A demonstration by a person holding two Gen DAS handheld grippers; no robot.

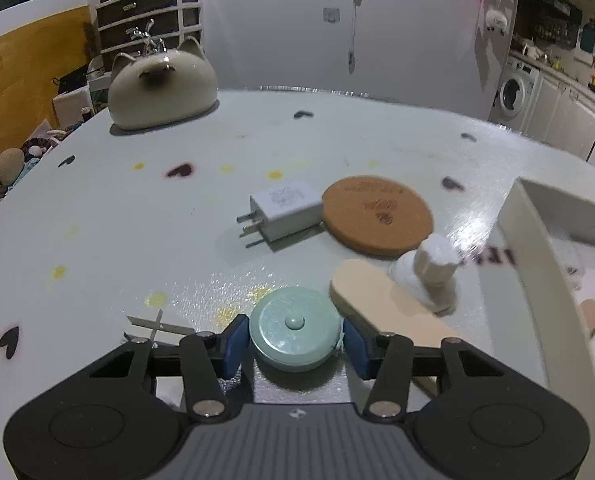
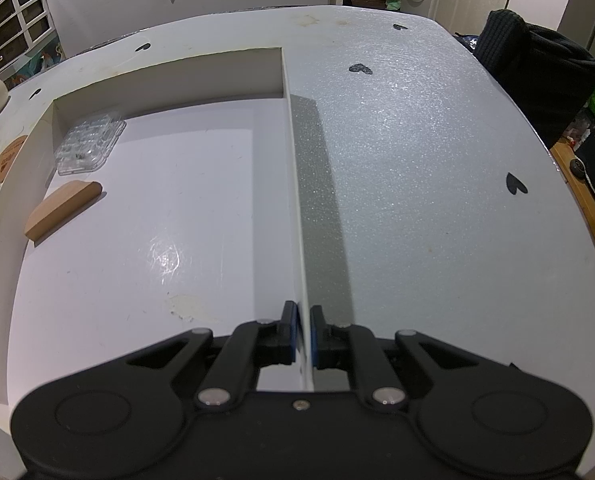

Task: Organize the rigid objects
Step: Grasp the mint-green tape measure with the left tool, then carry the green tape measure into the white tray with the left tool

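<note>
A round pale-green tape measure (image 1: 293, 332) lies on the white table, and the blue pads of my left gripper (image 1: 295, 338) press on its two sides. Beyond it are a white plug charger (image 1: 285, 216), a round cork coaster (image 1: 377, 216), a white rabbit figurine (image 1: 429, 276) and a flat beige wooden piece (image 1: 369, 292). My right gripper (image 2: 304, 332) is shut on the right wall (image 2: 293, 152) of the shallow white tray. Inside the tray, at its far left, lie a clear plastic box (image 2: 89, 144) and a wooden block (image 2: 63, 208).
A cat-shaped ceramic pot (image 1: 161, 88) stands at the table's far left edge. The tray's rim (image 1: 537, 264) rises just right of the figurine. A thin metal piece (image 1: 153, 326) lies left of my left fingers. Dark fabric (image 2: 537, 76) hangs past the table's right edge.
</note>
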